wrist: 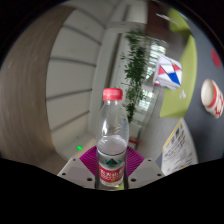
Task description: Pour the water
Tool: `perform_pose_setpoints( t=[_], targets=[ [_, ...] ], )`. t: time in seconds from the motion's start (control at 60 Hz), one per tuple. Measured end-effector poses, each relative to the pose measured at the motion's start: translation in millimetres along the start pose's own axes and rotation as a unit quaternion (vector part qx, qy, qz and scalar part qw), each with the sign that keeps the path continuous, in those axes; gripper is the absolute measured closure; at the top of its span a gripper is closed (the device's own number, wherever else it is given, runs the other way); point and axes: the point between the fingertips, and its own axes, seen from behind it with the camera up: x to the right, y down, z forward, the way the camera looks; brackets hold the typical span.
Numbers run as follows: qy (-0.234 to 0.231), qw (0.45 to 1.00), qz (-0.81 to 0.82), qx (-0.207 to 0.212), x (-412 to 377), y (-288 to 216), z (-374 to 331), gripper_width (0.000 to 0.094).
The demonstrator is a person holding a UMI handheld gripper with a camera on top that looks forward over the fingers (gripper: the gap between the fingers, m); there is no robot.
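A clear plastic water bottle (112,135) with a red cap and a red-and-white label stands upright between my gripper's (112,165) two fingers. Both magenta pads (89,160) press against its lower body at the label, so the gripper is shut on the bottle. The bottle appears lifted, with a grey floor far behind it. No cup or receiving vessel shows near the fingers.
A tall green plant (136,65) stands beyond the bottle. To the right are a white-red-blue object (168,73), a yellow-green panel (178,60) and a red-and-white cup-like thing (212,97). A white stand (175,145) is close at the right.
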Motion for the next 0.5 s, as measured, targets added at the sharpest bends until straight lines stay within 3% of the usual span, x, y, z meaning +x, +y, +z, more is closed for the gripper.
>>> perform_pose_setpoints(
  t=[0.217, 0.383, 0.5],
  targets=[
    [-0.033, 0.957, 0.281, 0.057, 68.1, -60.3, -11.4, 0.0616],
    [-0.017, 0.926, 0.369, 0.082, 138.7, -72.7, -13.7, 0.0615],
    [-0.004, 0.923, 0.378, 0.078, 154.1, -67.5, -17.5, 0.0618]
  ],
)
